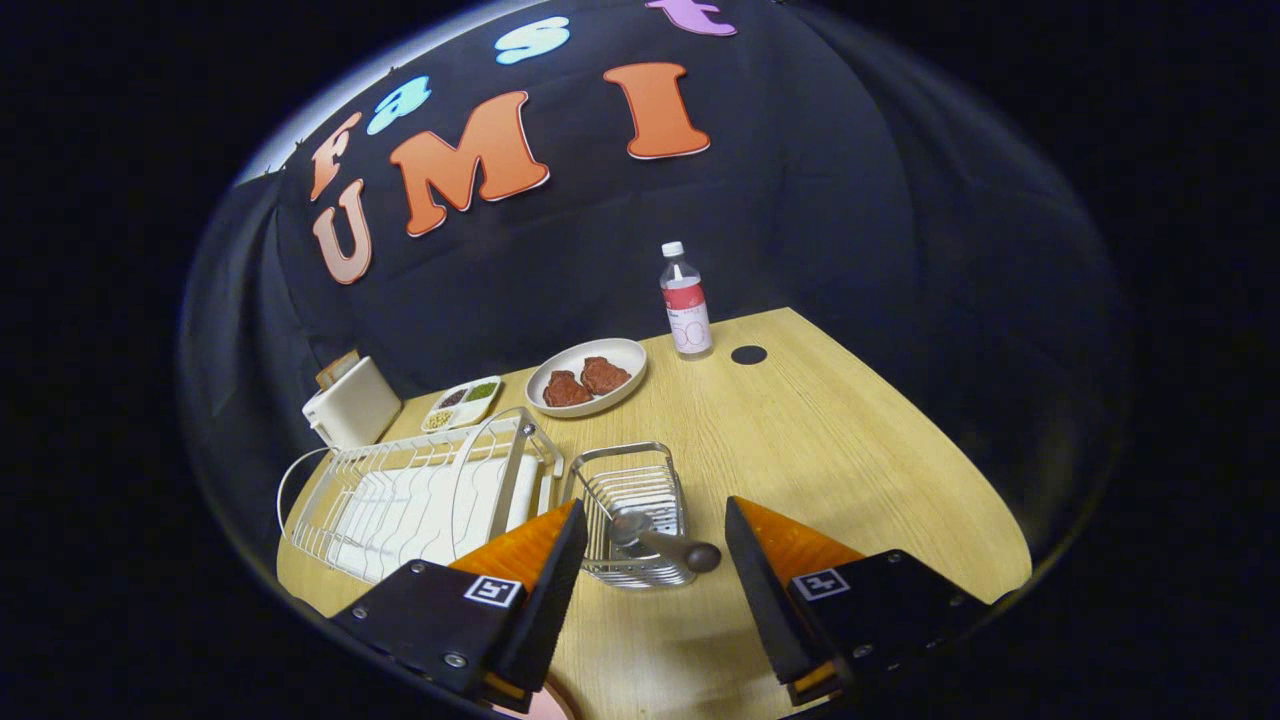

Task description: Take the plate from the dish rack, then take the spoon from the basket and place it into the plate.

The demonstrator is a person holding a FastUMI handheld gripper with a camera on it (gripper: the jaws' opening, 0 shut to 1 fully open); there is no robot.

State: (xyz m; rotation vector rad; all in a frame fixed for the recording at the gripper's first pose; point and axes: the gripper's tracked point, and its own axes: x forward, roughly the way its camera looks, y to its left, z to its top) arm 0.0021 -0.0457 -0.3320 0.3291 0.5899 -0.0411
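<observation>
Tongs (655, 520) gape wide, spoon (662, 545) lying between, untouched.

We find the open gripper (655, 520) above the light wooden table (850, 470), its two fingers spread apart. Between them stands the small wire cutlery basket (632, 500), with the metal spoon (662, 542) lying tilted in it — handle end over the near rim. Just left of the basket sits the white wire dish rack (420, 495). Behind the rack we see a white toaster (352, 405) and, to its right, a divided white tray of small foods (462, 402). Further right lies an oval white plate holding two brown pieces (588, 377), then a clear plastic bottle (685, 302) — upright near the far edge.
</observation>
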